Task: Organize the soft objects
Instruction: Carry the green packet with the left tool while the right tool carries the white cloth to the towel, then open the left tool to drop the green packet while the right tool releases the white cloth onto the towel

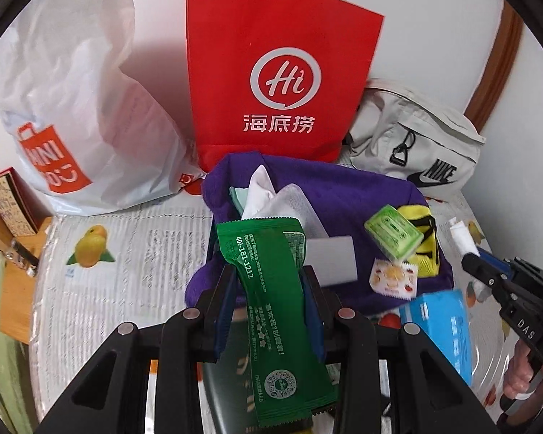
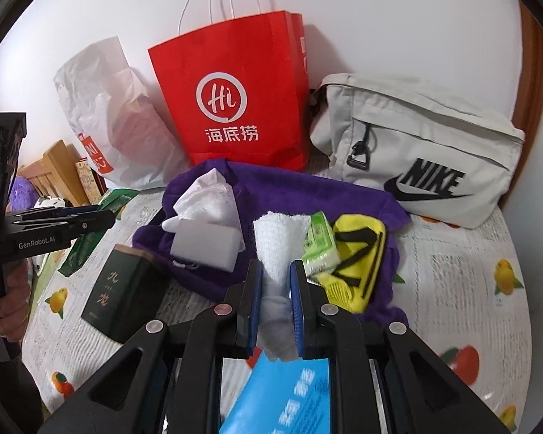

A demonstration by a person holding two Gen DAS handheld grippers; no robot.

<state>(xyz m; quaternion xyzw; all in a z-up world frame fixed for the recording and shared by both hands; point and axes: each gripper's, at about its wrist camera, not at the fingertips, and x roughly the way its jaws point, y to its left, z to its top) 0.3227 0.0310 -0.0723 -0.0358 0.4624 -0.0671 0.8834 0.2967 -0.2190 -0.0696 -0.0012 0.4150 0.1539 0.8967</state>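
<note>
Left wrist view: the left gripper (image 1: 268, 311) pinches a green sachet (image 1: 271, 303) above the purple towel (image 1: 344, 195); the right gripper (image 2: 275, 296) pinches a white cloth roll (image 2: 273, 249). Carrying step; next, likely release onto the towel pile.

A paper bag (image 2: 231, 94) stands against the wall, a plastic bag (image 2: 112, 123) to its left, a waist pouch (image 2: 416, 144) to its right. Before them a towel (image 2: 289, 188) lies on the tablecloth (image 2: 463, 271), bearing tissues (image 2: 206, 199), a small pouch (image 2: 358, 253) and perhaps a soap packet (image 2: 318, 242). A tin (image 2: 123, 289) stands left of the towel.
</note>
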